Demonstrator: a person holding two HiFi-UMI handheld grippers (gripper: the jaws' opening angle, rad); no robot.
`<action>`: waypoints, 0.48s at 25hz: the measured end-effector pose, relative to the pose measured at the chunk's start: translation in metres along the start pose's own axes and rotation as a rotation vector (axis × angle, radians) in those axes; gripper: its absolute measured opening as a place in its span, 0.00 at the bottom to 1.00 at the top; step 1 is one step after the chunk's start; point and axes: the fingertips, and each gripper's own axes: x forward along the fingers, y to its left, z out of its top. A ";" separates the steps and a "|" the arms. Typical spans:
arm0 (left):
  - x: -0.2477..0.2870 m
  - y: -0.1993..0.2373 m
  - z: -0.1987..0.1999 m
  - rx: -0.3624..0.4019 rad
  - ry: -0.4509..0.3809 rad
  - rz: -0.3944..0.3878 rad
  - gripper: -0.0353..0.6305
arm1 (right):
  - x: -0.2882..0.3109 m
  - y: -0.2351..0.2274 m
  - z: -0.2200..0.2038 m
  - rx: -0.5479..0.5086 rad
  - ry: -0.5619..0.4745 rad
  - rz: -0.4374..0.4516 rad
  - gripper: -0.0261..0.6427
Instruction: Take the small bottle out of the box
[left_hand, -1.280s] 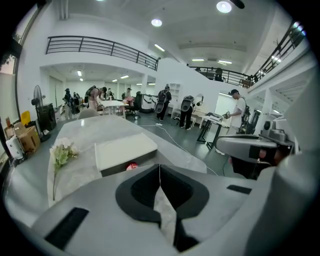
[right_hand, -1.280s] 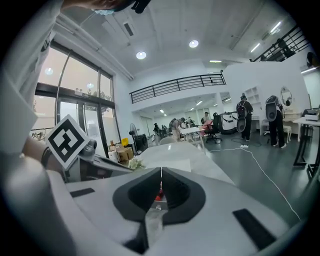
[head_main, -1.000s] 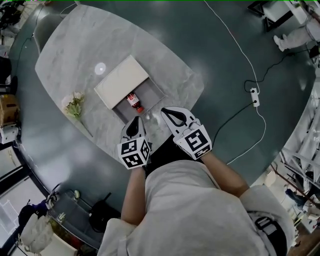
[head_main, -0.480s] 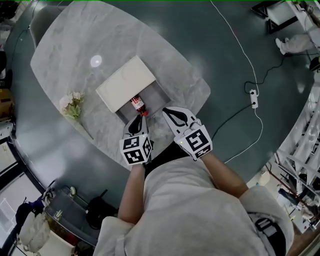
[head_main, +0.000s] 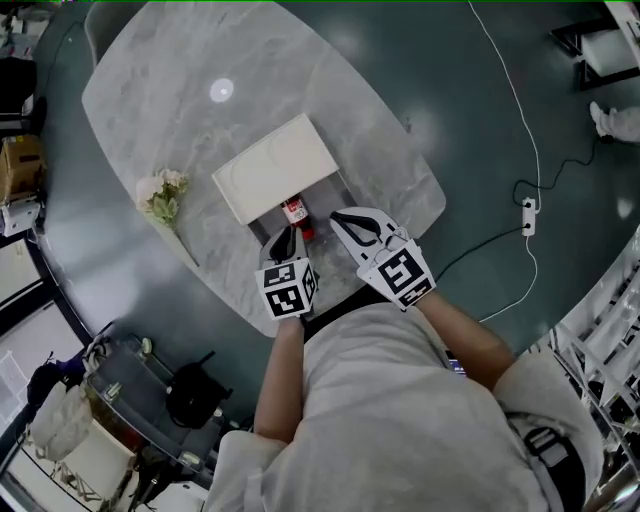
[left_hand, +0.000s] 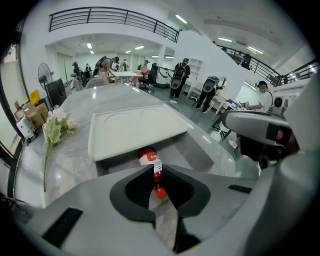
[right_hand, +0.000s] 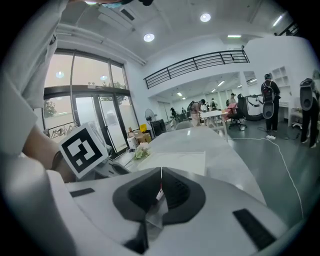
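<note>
The small bottle, red with a white label and an orange-red cap, lies on its side in the open grey box. A white lid is slid back over the box's far half. My left gripper is shut and empty, its tips just short of the cap. In the left gripper view the bottle lies straight beyond the closed left gripper, under the lid's edge. My right gripper hovers at the box's near right corner. Its jaws meet in the right gripper view with nothing between them.
A sprig of pale flowers lies on the marble table left of the box. A power strip and its cable lie on the floor to the right. People stand far back in the hall.
The head view has shifted a little. The left gripper's tips have crept slightly closer to the bottle's cap. Both grippers stay shut at the box's near edge.
</note>
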 end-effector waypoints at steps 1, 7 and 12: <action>0.001 0.003 0.001 -0.007 0.003 0.013 0.09 | 0.005 0.000 0.000 -0.004 0.004 0.020 0.08; 0.010 0.005 0.002 -0.062 0.034 0.040 0.16 | 0.020 -0.008 0.001 -0.010 0.019 0.088 0.08; 0.020 0.009 0.003 -0.103 0.060 0.051 0.24 | 0.023 -0.017 0.004 -0.006 0.021 0.101 0.08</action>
